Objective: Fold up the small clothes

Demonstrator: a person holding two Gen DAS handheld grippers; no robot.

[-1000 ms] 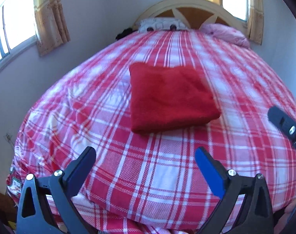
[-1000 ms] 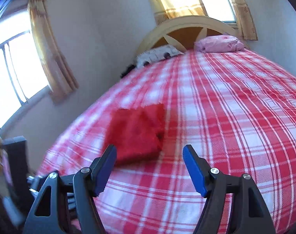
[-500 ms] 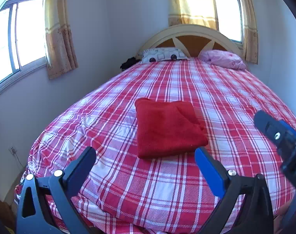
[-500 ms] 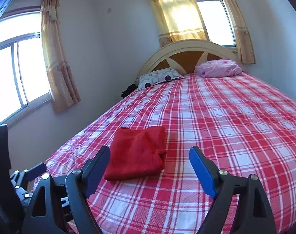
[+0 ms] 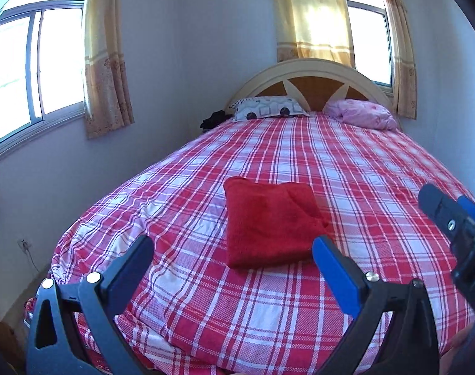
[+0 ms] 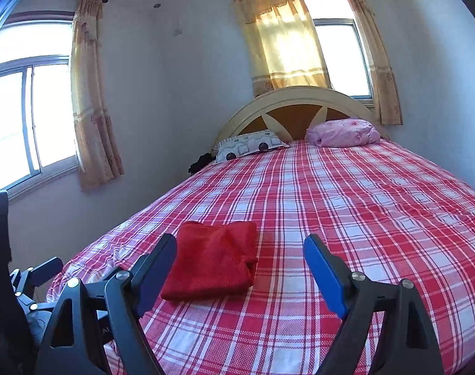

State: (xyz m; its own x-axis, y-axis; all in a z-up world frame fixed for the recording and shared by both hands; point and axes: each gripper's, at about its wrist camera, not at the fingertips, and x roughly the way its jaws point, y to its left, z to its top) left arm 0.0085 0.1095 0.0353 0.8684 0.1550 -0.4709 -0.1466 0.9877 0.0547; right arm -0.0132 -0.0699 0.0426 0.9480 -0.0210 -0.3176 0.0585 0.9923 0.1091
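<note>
Bed (image 5: pixel 378 187) with red-and-white plaid sheet, arched cream headboard (image 5: pixel 312 72) at far end. Red folded cloth (image 5: pixel 268 225) lies flat near the near-left part of the sheet, in a rough square. Far end: patterned grey-white pillow (image 5: pixel 268 107) on left, pink bundled pillow (image 5: pixel 362 114) on right, both against headboard. Dark item (image 5: pixel 214 118) at far-left corner, unclear what. Sheet rumpled along the left edge.
</note>
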